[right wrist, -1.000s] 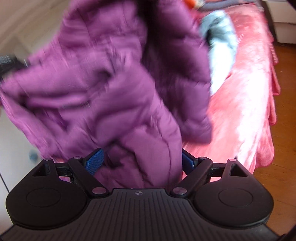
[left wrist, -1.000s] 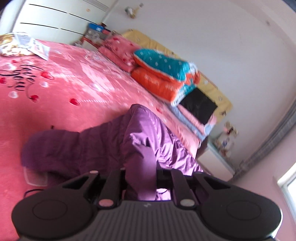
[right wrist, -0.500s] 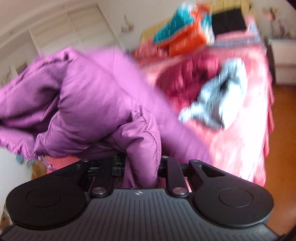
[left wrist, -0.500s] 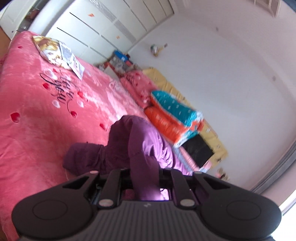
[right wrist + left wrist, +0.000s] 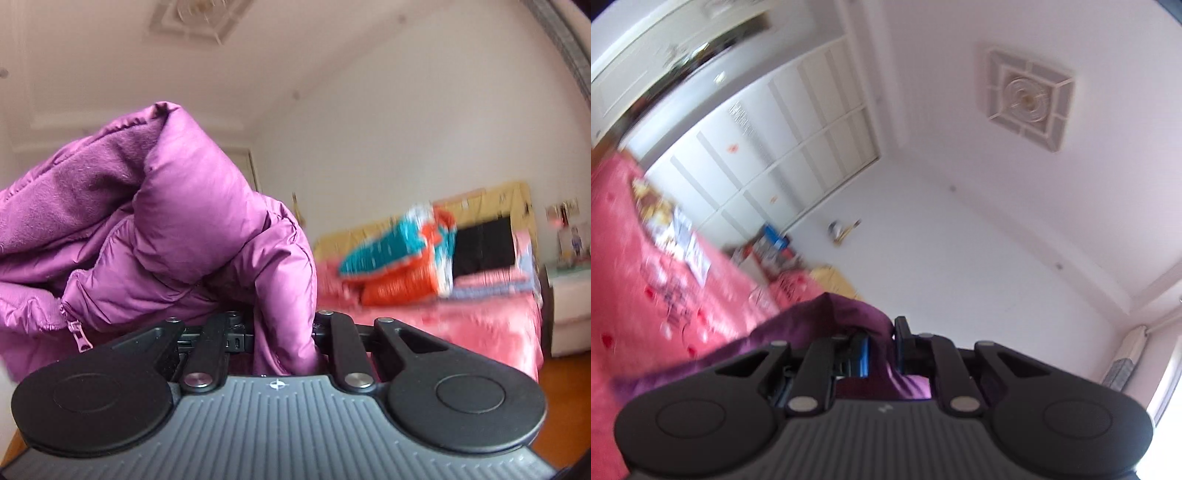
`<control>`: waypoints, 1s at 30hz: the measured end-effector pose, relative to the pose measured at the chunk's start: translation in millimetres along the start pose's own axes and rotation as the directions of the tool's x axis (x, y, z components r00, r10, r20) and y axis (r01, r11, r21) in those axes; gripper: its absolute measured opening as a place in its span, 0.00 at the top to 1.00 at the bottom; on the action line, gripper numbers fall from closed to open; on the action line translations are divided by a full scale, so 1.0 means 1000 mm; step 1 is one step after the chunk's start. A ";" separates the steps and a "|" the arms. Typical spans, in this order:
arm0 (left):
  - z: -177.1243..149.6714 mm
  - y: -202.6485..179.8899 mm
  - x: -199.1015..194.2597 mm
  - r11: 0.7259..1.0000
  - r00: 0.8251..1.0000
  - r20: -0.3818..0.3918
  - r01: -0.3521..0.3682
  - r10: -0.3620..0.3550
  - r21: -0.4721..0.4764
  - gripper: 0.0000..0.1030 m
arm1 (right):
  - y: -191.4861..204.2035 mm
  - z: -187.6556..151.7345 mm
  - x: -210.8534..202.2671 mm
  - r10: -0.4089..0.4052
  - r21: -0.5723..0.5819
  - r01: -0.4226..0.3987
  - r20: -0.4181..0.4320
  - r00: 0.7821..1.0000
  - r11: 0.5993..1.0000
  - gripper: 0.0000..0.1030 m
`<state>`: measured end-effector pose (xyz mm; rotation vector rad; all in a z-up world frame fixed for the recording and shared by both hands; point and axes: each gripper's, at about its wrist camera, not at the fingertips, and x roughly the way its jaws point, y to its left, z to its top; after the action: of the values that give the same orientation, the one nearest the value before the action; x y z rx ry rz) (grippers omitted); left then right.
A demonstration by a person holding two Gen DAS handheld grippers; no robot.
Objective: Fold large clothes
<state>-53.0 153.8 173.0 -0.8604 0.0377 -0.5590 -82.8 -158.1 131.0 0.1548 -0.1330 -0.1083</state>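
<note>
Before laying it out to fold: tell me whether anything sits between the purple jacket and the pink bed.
Nothing visible does. The purple jacket hangs from both grippers, left gripper and right gripper, above the pink bed; bedding is stacked only at its head.

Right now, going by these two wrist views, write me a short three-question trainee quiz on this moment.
1. True or false: both grippers are shut on the purple jacket.
2. Which lies on the bed by the headboard? A) teal and orange bedding B) a laptop C) a basket
3. Fill in: the zipper pull shows in the ___ wrist view.

Key:
1. True: the left gripper and the right gripper each pinch purple fabric.
2. A, the teal and orange bedding.
3. right
</note>
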 end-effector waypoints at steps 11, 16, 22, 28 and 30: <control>0.012 -0.015 -0.035 0.996 0.994 0.105 -0.001 -0.009 0.094 0.91 | 0.026 0.099 -0.027 0.138 -0.160 -0.101 0.238 0.961 0.982 0.85; 0.023 -0.034 -0.056 0.987 0.984 0.176 0.012 -0.040 0.161 0.91 | 0.009 0.135 -0.002 0.272 -0.153 -0.242 0.226 0.935 0.958 0.85; 0.024 -0.028 -0.040 0.965 0.966 0.258 -0.092 0.026 0.246 0.91 | 0.012 0.112 0.077 0.292 -0.152 -0.279 0.071 0.954 0.948 0.85; 0.024 0.030 0.025 0.936 0.960 0.209 -0.238 0.185 0.261 0.91 | 0.021 0.057 0.167 0.219 -0.124 -0.220 -0.023 0.976 0.968 0.85; 0.024 0.055 0.054 0.924 0.954 0.183 -0.279 0.237 0.261 0.91 | 0.024 0.040 0.194 0.176 -0.130 -0.182 -0.051 0.983 0.975 0.85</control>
<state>24.4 173.2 159.4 -0.6006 -0.0633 -0.2414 104.7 -163.1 198.0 0.0100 -0.0993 0.0658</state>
